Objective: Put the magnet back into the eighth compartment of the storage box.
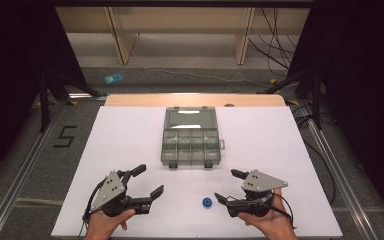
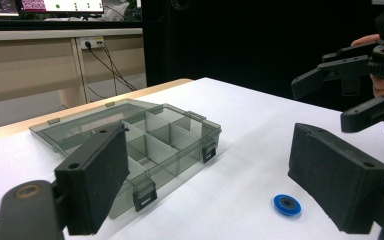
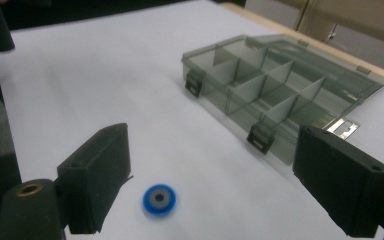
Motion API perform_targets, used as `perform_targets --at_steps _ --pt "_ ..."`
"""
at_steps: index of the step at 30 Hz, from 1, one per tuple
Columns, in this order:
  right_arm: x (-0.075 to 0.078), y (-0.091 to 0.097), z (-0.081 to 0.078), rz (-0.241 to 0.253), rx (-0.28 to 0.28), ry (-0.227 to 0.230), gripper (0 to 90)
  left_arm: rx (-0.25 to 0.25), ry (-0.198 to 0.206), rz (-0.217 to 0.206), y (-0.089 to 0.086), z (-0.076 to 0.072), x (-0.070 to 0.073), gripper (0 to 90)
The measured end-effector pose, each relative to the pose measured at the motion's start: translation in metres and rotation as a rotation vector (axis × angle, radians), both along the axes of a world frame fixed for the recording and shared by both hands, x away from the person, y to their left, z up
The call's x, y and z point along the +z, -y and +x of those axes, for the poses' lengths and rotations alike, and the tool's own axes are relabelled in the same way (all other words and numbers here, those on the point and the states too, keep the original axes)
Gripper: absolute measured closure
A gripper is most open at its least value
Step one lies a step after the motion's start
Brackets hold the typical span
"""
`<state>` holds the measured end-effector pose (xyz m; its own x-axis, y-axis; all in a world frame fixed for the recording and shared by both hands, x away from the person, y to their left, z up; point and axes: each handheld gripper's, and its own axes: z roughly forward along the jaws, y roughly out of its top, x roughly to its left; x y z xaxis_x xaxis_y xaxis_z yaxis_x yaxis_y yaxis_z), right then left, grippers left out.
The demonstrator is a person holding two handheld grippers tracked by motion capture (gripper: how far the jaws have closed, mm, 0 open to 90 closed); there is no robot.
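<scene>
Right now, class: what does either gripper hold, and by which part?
Nothing. The left gripper and right gripper are open; the blue ring lies untouched.

We look down on a white table (image 1: 130, 140) with a wooden far edge (image 1: 195, 100). The grey floor (image 1: 25, 150) carries a black "5" mark (image 1: 65, 136) at 9 o'clock and a small blue object (image 1: 113, 78) at 11 o'clock. Black curtains (image 1: 15, 60) hang at both sides — tripod legs (image 1: 55, 92) at their feet. At 12 o'clock stands a pale wooden bench (image 1: 180, 30); cables (image 1: 275, 45) trail at 1 o'clock. Metal rails (image 1: 15, 185) flank the table.
</scene>
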<state>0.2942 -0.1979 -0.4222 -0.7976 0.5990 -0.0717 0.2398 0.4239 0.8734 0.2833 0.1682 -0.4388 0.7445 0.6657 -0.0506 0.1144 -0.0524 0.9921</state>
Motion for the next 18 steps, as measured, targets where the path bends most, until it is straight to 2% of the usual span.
perform_targets --at_steps 1,2,3,4,5,10,11,12,13,14,15,17,18 --pt "0.001 -0.003 0.002 -0.036 0.019 -0.013 17.7 0.0 0.0 0.0 0.0 0.0 0.0 16.0" --pt "0.001 -0.003 0.002 -0.036 0.019 -0.013 17.7 0.0 0.0 0.0 0.0 0.0 0.0 16.0" --pt "0.001 -0.008 0.004 -0.083 0.042 -0.024 20.8 0.001 0.0 0.001 0.0 0.0 0.0 16.0" --pt "0.001 -0.01 0.005 -0.107 0.052 -0.031 20.7 0.001 -0.002 -0.002 0.0 0.0 0.0 16.0" --pt "0.001 -0.01 0.005 -0.107 0.052 -0.031 20.7 0.001 -0.002 -0.002 0.0 0.0 0.0 16.0" --pt "0.001 -0.021 0.009 -0.208 0.096 -0.073 22.1 0.0 -0.001 -0.002 0.0 0.0 0.0 16.0" --pt "0.0 -0.026 0.011 -0.244 0.113 -0.092 22.8 0.0 -0.001 -0.001 0.0 0.0 0.0 16.0" --pt "0.0 -0.026 0.011 -0.244 0.113 -0.092 22.8 0.0 -0.001 -0.001 0.0 0.0 0.0 16.0" --pt "-0.002 -0.031 0.013 -0.275 0.125 -0.095 23.7 -0.001 -0.001 -0.002 0.0 0.0 0.0 16.0" --pt "-0.002 -0.031 0.013 -0.275 0.125 -0.095 23.7 0.0 -0.001 -0.001 0.0 0.0 0.0 16.0" --pt "-0.003 -0.033 0.014 -0.29 0.13 -0.104 24.2 0.0 0.0 0.0 0.0 0.0 0.0 16.0" --pt "-0.006 -0.042 0.017 -0.359 0.168 -0.156 26.4 0.0 -0.001 -0.001 0.0 0.0 0.0 16.0" --pt "-0.006 -0.042 0.017 -0.359 0.168 -0.156 26.4 0.0 0.0 -0.001 0.0 0.0 0.0 16.0"
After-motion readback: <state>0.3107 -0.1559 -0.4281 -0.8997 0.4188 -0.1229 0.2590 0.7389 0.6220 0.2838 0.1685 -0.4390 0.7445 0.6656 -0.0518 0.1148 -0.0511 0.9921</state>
